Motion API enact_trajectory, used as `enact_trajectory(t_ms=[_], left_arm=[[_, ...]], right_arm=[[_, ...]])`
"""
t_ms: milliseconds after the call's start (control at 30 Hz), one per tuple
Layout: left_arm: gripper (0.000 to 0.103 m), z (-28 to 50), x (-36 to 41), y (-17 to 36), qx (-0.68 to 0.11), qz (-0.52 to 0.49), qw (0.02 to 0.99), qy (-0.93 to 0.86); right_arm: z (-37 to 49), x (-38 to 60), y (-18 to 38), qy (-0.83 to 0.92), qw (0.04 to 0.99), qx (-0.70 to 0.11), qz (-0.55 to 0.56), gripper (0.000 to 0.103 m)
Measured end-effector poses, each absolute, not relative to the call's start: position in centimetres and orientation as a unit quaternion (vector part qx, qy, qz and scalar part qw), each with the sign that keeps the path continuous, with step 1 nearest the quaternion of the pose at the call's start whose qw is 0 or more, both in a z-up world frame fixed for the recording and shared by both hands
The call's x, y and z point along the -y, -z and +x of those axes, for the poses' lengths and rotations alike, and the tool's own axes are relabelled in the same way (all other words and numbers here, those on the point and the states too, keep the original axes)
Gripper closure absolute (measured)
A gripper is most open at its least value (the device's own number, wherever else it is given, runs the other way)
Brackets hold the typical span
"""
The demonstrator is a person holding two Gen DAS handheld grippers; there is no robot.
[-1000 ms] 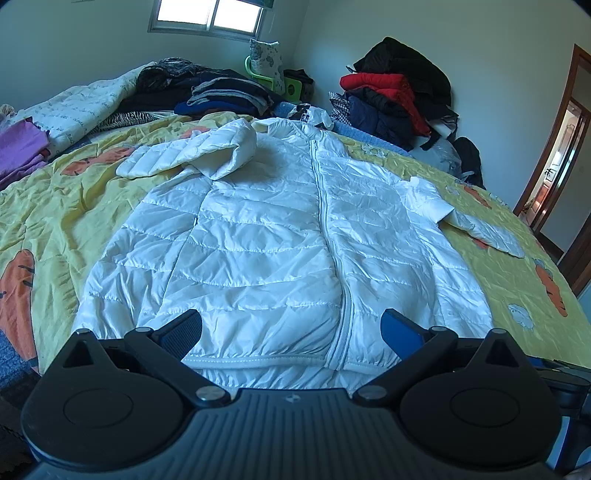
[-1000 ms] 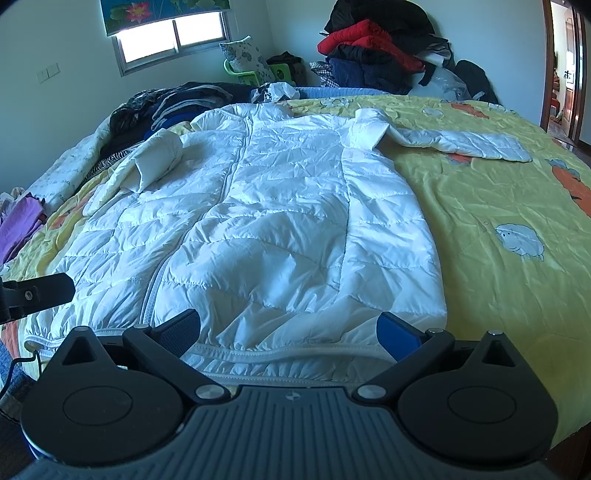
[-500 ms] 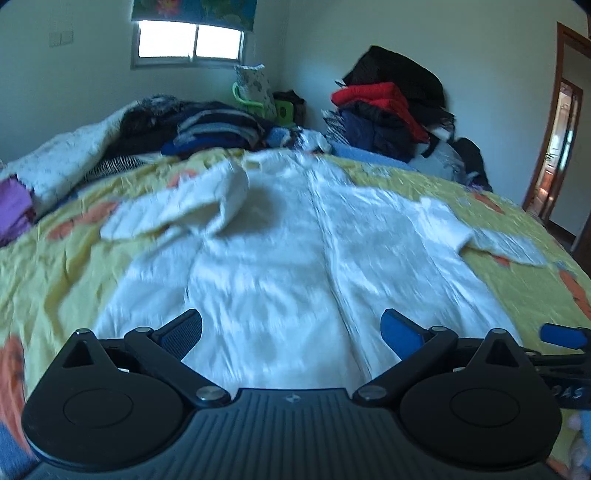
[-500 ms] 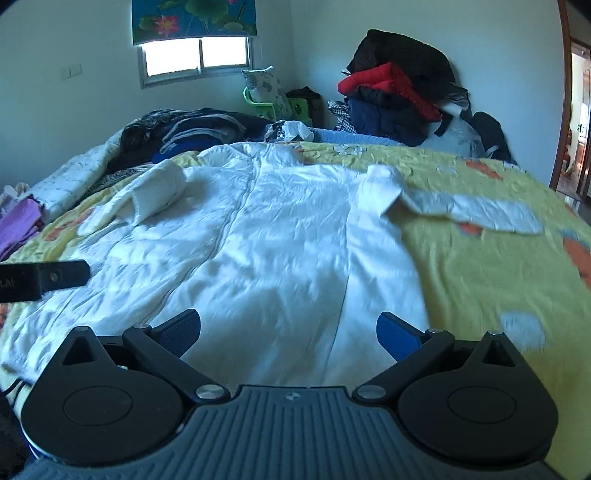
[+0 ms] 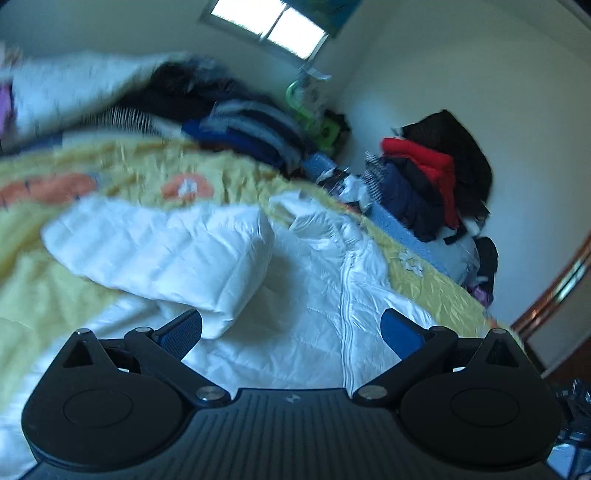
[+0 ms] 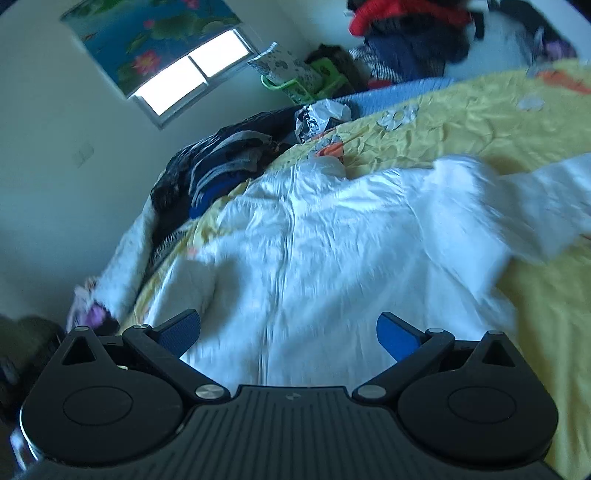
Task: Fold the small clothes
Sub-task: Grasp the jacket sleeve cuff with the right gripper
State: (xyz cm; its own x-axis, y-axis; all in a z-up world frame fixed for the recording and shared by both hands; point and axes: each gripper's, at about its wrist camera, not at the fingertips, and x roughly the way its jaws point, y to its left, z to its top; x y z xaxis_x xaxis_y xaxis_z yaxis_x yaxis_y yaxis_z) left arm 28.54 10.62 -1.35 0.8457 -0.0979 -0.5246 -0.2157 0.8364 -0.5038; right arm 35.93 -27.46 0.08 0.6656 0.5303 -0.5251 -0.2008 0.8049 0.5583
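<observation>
daylight pours through the bright, blown-out rectangular window (image 5: 271, 27) on the far wall, leaving the room dim and bluish. motion blur smears the crumpled yellow patterned bedspread (image 5: 110, 173) in the left wrist view and the puffy white quilted jacket (image 6: 332, 258) in the right. both tilted fisheye pictures bend and darken at their corners.

Room walls (image 5: 424, 74) were seen as plain and pale. A window (image 6: 192, 79) was set high in the far wall, bright with daylight, and a blind (image 6: 147, 33) printed with lotus flowers was drawn partway over it. A bed was covered by a yellow bedspread (image 6: 461, 122) with orange motifs. Piles of dark, red and blue clothes (image 5: 436, 177) were stacked at the far side against the wall. A brown door frame (image 5: 554, 288) was noted at the right edge. Both views were blurred.
</observation>
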Motion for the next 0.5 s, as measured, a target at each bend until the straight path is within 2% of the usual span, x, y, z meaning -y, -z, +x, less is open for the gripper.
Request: enact_trajectory(t_ms=[133, 367, 500], left_arm=[[0.000, 32.3, -9.7, 4.0, -0.264, -0.357, 0.896, -0.021], [0.000, 38.8, -5.1, 8.4, -0.234, -0.331, 0.914, 0.014], [0.000, 40.1, -5.3, 11.3, -0.246, -0.347, 0.904, 0.035]], right_arm=[[43.9, 26.3, 0.6, -0.218, 0.862, -0.380, 0.254, 0.000], [58.1, 24.6, 1.3, -0.212, 0.856, -0.402, 0.246, 0.000], [65.6, 25.3, 2.7, -0.200, 0.838, -0.410, 0.299, 0.000]])
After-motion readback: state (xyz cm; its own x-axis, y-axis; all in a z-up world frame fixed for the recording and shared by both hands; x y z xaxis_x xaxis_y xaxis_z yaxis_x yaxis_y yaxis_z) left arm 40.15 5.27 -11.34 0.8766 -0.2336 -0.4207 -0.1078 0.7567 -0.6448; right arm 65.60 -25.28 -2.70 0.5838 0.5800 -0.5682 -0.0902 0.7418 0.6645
